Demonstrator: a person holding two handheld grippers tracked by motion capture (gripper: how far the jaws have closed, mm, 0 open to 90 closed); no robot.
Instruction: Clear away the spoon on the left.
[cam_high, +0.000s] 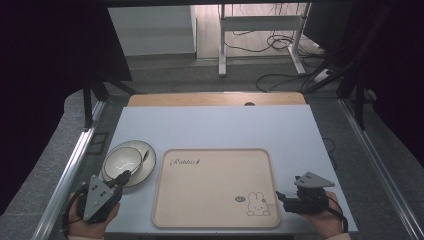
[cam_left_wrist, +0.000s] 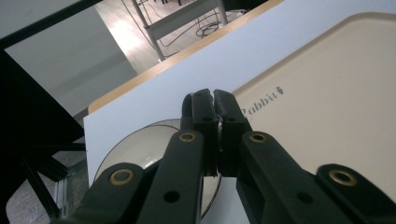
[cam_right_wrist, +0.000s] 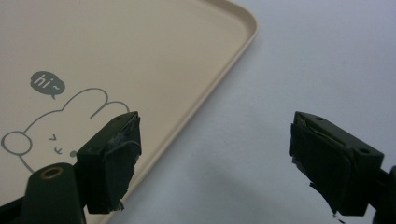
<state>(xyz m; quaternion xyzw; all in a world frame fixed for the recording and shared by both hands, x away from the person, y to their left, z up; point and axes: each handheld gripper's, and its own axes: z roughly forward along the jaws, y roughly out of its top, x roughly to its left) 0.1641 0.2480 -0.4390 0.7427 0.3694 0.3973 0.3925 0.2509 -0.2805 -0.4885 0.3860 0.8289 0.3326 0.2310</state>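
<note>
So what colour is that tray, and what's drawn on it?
Beige tray with a grey rabbit drawing; clearest in the high view.

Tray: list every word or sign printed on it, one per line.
"Rabbit", in script with a small mark after it too blurred to read, near a far corner of the tray.
"hi~", in a grey speech bubble beside the rabbit drawing.
No other text.

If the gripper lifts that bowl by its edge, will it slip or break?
Probably slippery: the bowl looks glazed and shiny. It seems ceramic, so likely stiff, heavyish, and breakable if dropped. The left gripper, jaws shut at its rim, pinches off-centre, so the bowl might tip on the plate.
</note>
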